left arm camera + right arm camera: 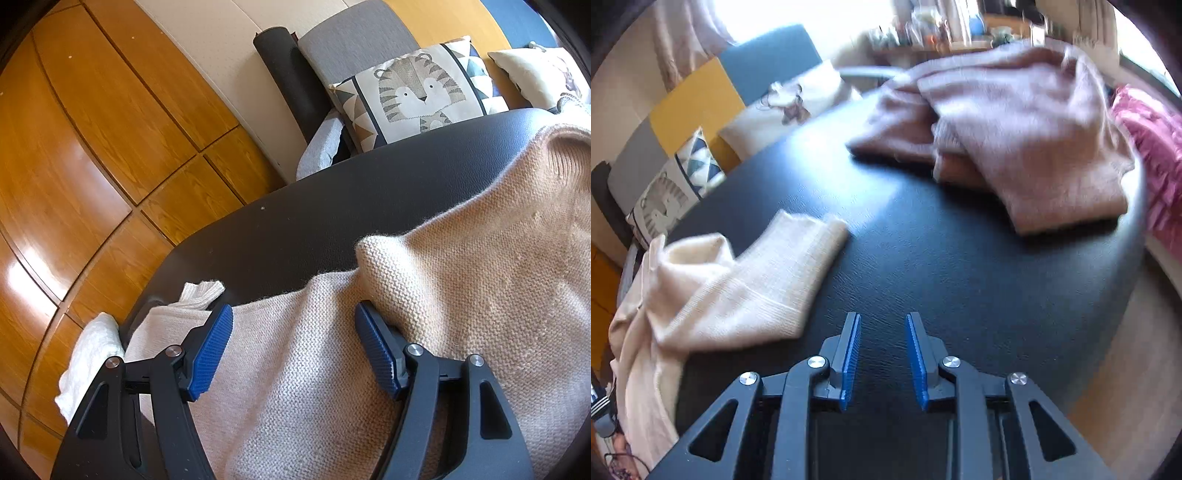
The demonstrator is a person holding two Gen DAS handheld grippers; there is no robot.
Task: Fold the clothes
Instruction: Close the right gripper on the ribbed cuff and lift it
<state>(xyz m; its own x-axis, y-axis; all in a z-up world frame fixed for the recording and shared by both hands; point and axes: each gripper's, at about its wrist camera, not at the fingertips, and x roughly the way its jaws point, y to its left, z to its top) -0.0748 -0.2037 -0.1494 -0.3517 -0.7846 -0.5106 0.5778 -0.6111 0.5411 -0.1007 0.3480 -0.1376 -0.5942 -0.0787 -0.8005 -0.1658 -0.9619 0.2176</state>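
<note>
The cream knit sweater (424, 314) sprawls across the near end of the black table (332, 206), one sleeve (768, 280) laid out flat, the rest slumping over the edge. The left gripper (293, 350) hangs over the knit, blue pads (212, 350) spread wide, nothing between them. The right gripper (882, 360) is over bare tabletop just beside the sleeve cuff, jaws parted and empty. Farther back, a pinkish folded garment (1015, 129) sits on the table. Beyond it, a tiger cushion (417, 92) rests on the sofa.
</note>
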